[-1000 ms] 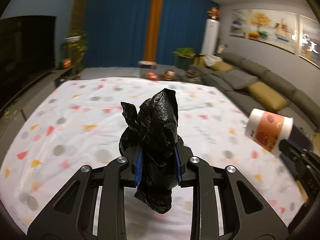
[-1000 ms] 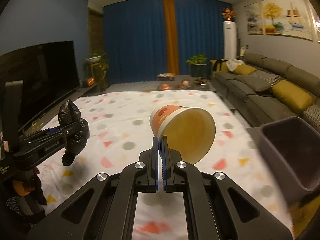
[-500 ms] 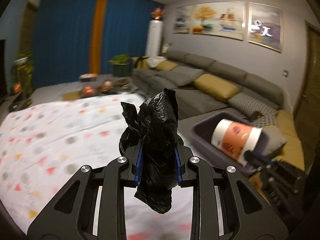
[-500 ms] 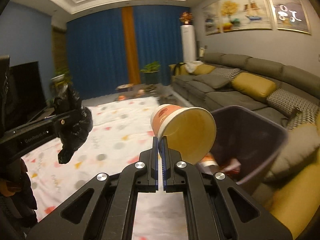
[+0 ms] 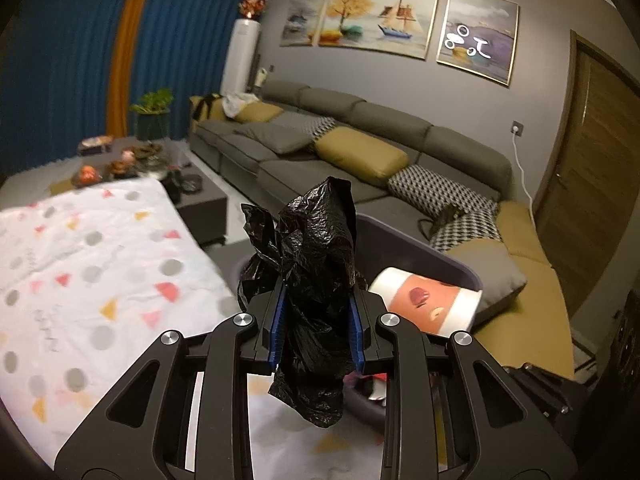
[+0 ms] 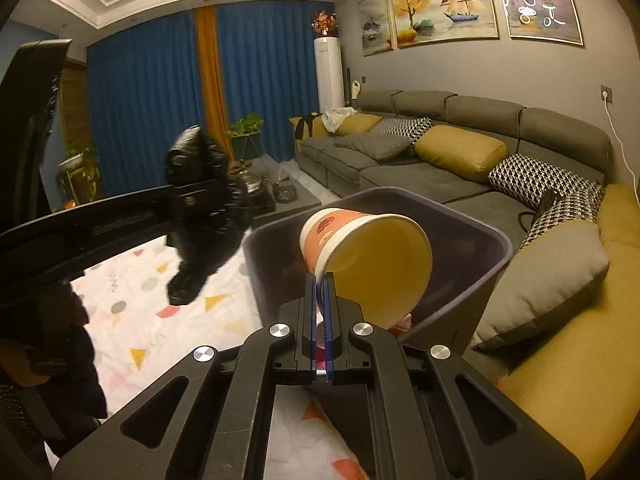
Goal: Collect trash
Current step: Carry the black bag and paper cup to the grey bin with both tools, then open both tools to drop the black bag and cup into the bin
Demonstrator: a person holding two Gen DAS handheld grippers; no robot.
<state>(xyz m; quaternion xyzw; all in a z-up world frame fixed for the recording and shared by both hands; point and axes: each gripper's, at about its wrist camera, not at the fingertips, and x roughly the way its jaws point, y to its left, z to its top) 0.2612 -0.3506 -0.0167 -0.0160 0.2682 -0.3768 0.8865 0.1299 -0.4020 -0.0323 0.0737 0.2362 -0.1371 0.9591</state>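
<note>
Living room, grey sectional sofa (image 6: 460,168) along the wall, white sheet with coloured spots and triangles (image 5: 88,280) on the low surface, both grippers at the bin.
Dark purple plastic trash bin (image 6: 486,240) stands between sheet edge and sofa, its mouth open. Left gripper (image 5: 318,326) clamps a crumpled black plastic bag (image 5: 316,264) just at the bin's near rim. Right gripper (image 6: 320,300) is pinched tight on the rim of an orange-and-white paper cup (image 6: 364,256), tilted over the bin. Cup print unreadable. Grey cushion (image 6: 548,280) touches the bin's right side; dark coffee table (image 5: 200,200) beyond.
</note>
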